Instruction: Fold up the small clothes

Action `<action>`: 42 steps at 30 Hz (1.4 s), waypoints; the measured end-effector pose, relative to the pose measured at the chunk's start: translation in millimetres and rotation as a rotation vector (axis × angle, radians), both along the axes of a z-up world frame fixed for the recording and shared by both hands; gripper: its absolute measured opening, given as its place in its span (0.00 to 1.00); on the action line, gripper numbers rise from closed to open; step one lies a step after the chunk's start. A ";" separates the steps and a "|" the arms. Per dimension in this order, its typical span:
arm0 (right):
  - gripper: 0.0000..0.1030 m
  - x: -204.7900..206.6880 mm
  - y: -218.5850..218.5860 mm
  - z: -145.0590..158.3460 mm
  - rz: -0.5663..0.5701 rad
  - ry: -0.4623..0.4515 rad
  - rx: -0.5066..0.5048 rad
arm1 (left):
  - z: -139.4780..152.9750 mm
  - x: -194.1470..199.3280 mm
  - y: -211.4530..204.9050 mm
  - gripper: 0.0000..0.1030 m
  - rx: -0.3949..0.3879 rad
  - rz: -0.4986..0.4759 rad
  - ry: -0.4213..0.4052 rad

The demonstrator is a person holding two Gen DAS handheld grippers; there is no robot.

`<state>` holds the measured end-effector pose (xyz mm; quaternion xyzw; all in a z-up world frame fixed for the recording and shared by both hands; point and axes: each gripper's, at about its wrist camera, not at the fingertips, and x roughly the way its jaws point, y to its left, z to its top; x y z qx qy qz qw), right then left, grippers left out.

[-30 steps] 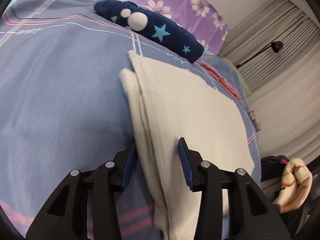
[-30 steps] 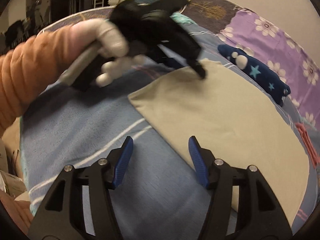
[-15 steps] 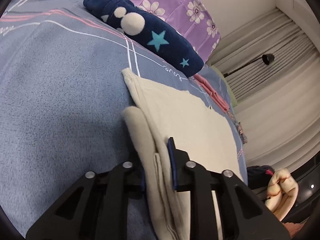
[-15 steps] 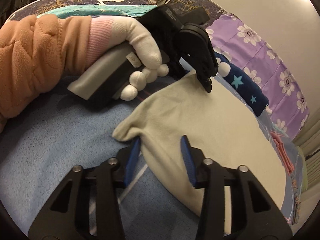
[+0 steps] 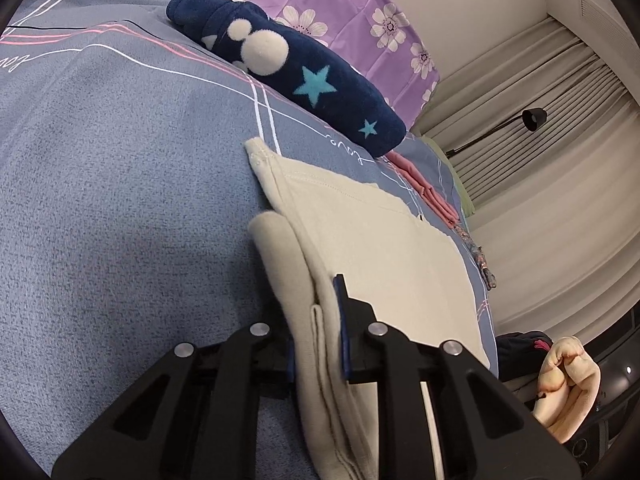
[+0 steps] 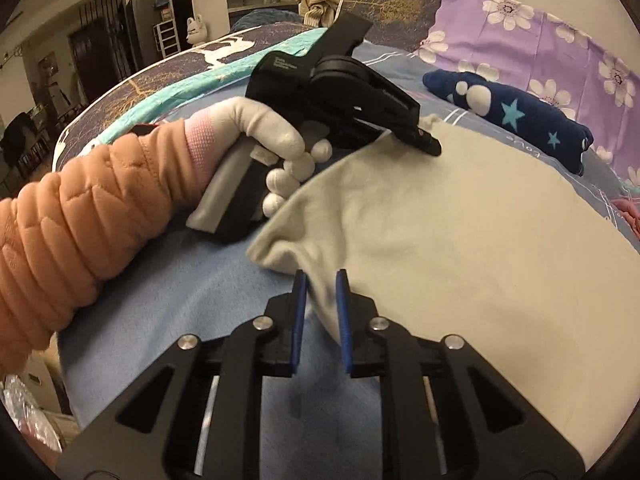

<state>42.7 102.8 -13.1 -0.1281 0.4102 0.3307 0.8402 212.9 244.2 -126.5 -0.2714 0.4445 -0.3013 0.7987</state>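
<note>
Left wrist view first: my left tongs [image 5: 316, 344] are pinched on the near edge of the cream garment [image 5: 384, 240], a rolled lip of cloth bunched between the blue pads, much as half a second ago and unlike a second ago, when they stood apart over the edge. The garment lies flat on the blue-grey bedspread [image 5: 120, 208], its far corner just short of the navy star-print plush cloth [image 5: 304, 80]. Further right I see a folded pink item [image 5: 428, 192] on the bed, then the curtains [image 5: 552, 184].

From the right wrist view, left to right: the gloved left hand [image 6: 276, 152] grips its tool at the garment's [image 6: 460, 240] far corner. My right tongs [image 6: 322, 312] have narrowed since half a second ago and now clamp a raised fold at the near corner, lifted off the bedspread [image 6: 180, 312].
</note>
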 end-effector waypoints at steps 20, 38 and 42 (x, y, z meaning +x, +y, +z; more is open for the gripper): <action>0.47 -35.4 78.8 -38.6 0.069 -0.491 -0.485 | -3.0 -1.0 7.4 0.17 -0.058 0.001 -0.002; 0.05 -67.1 69.4 -9.9 0.049 -0.579 -0.372 | -3.1 -3.6 10.5 0.16 -0.094 0.000 -0.002; 0.05 -76.4 66.2 -6.4 0.073 -0.549 -0.352 | -2.7 -3.7 10.2 0.16 -0.094 0.000 -0.002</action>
